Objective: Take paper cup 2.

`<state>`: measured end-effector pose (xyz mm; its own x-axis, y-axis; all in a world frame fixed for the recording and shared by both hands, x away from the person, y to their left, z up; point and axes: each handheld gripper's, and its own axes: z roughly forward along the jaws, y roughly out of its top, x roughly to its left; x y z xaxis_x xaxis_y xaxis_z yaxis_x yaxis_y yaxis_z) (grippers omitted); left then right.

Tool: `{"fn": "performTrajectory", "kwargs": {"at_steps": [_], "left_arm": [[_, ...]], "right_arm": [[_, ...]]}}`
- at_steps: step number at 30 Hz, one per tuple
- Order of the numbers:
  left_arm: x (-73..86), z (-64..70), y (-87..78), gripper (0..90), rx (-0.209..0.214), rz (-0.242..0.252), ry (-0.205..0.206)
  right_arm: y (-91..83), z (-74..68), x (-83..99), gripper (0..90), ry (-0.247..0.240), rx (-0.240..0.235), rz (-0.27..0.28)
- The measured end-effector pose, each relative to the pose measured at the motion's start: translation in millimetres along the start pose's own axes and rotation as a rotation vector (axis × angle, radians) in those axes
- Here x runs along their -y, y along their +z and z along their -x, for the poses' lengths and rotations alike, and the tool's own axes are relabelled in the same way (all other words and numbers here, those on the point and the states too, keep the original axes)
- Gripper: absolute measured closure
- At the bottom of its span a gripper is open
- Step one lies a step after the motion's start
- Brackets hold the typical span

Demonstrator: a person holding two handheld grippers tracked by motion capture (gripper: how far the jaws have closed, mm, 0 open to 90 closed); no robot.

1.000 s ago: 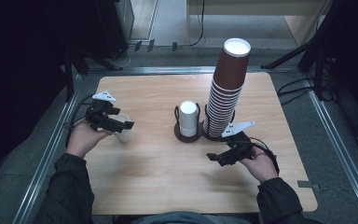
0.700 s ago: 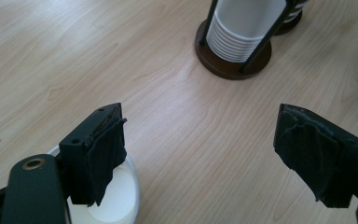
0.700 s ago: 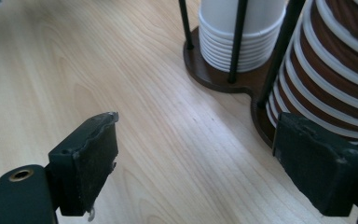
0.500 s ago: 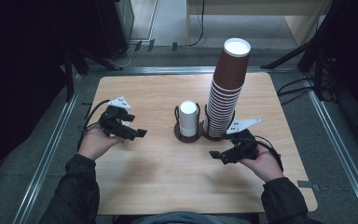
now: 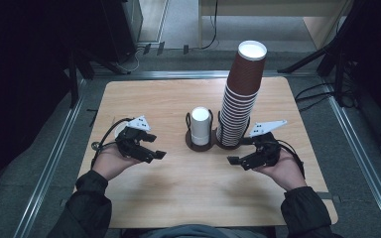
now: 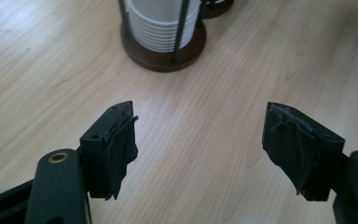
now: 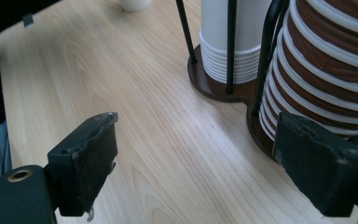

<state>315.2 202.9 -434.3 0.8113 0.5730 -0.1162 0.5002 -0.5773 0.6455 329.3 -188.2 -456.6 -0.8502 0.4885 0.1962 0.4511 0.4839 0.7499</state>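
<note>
Fingers (image 6: 114,149) of the left gripper (image 5: 146,148) stand wide apart and hold nothing; the right gripper (image 5: 242,157) gapes wide too. Since a second ago the left gripper has swung inward, leaving a white cup (image 5: 120,131) behind it. The holder (image 5: 194,144) holds white cups (image 5: 200,124) and a tall brown stack (image 5: 242,91).

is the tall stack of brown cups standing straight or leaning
Upright: the tall stack of brown paper cups with white rims rises straight from its dark wire-framed holder, white cup bottom on top, beside the shorter white cup stack.
</note>
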Motion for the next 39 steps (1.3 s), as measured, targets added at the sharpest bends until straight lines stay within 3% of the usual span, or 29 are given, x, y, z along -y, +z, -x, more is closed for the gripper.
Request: {"fn": "performTrajectory", "kwargs": {"at_steps": [3,5,10,21,26,29,39], "left_arm": [[1.7,3.5,2.5,25.7,0.016,-0.004,0.005],[2.5,6.2,5.1,25.7,0.046,0.003,-0.001],[0.6,14.9,11.3,25.7,0.076,-0.006,0.031],[1.1,21.4,21.9,25.9,0.173,0.015,0.008],[2.5,21.8,25.7,25.9,0.177,0.008,0.028],[2.8,22.9,28.1,25.8,0.170,-0.007,0.037],[2.2,22.3,30.9,25.8,0.188,-0.015,0.020]], "right_arm": [[-1.3,-1.4,-2.8,14.6,-0.034,0.021,-0.024],[-3.3,-1.8,-5.5,14.9,-0.032,0.017,-0.017],[-13.4,0.3,-10.9,15.2,-0.030,0.014,0.018],[-45.9,13.9,-28.6,15.2,-0.029,0.027,0.032],[-64.3,20.3,-43.0,15.2,-0.056,0.045,0.022],[-77.6,24.6,-54.0,15.2,-0.066,0.043,0.043],[-110.8,37.4,-92.5,15.0,-0.078,0.070,0.074]]}}
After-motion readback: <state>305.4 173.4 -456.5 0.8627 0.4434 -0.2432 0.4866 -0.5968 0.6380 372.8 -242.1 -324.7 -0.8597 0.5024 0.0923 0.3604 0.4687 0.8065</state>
